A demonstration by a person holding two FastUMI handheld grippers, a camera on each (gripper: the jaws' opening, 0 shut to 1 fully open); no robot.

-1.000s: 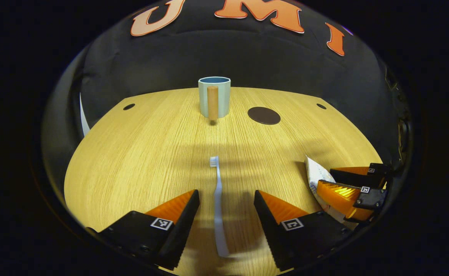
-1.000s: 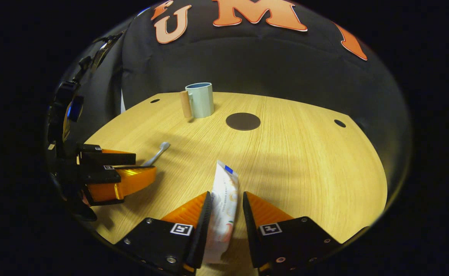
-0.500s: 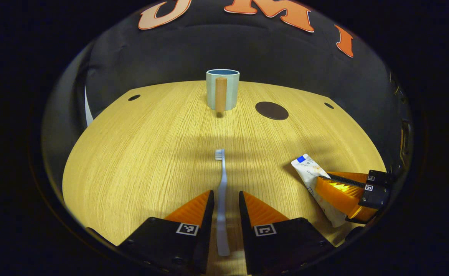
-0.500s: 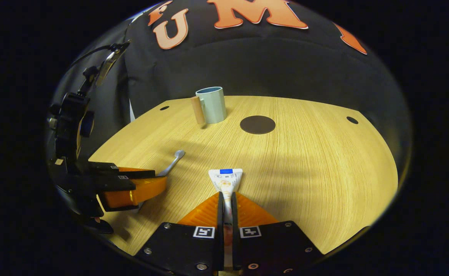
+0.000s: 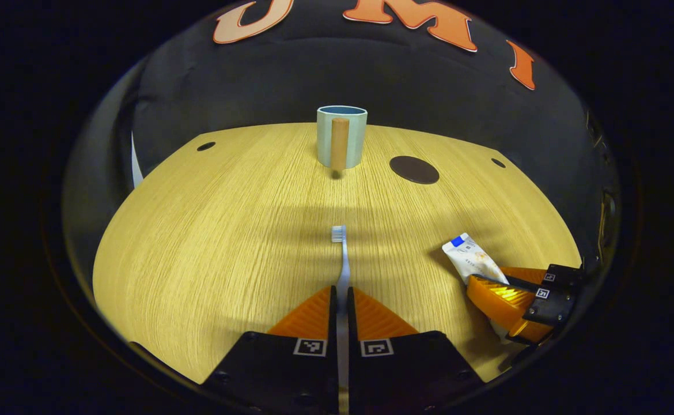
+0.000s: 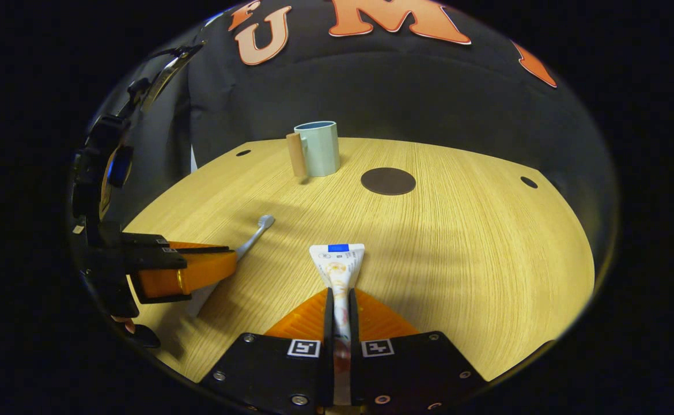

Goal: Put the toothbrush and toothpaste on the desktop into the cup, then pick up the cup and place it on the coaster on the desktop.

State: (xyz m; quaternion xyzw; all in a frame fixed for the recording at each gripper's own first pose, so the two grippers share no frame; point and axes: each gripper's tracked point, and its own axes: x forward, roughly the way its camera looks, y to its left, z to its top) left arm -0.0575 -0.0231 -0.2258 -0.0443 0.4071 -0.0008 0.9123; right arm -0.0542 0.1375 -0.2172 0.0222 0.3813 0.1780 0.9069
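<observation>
On tabletop (image 5: pixel 210 230): both items gripped, cup (image 5: pixel 341 137) far ahead.
Left tool (image 5: pixel 341 297) pinches toothbrush (image 5: pixel 342 259), pointing straight cupward; right tool (image 6: pixel 340 300) pinches toothpaste (image 6: pixel 338 265); coaster (image 6: pixel 388 181) beside cup.

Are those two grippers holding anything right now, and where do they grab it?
Yes. The left gripper pinches the toothbrush on its handle, and the right gripper pinches the toothpaste tube along its body.

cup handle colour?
Tan, wood-like handle on the pale blue-green cup; clearest in the left gripper view.
</observation>
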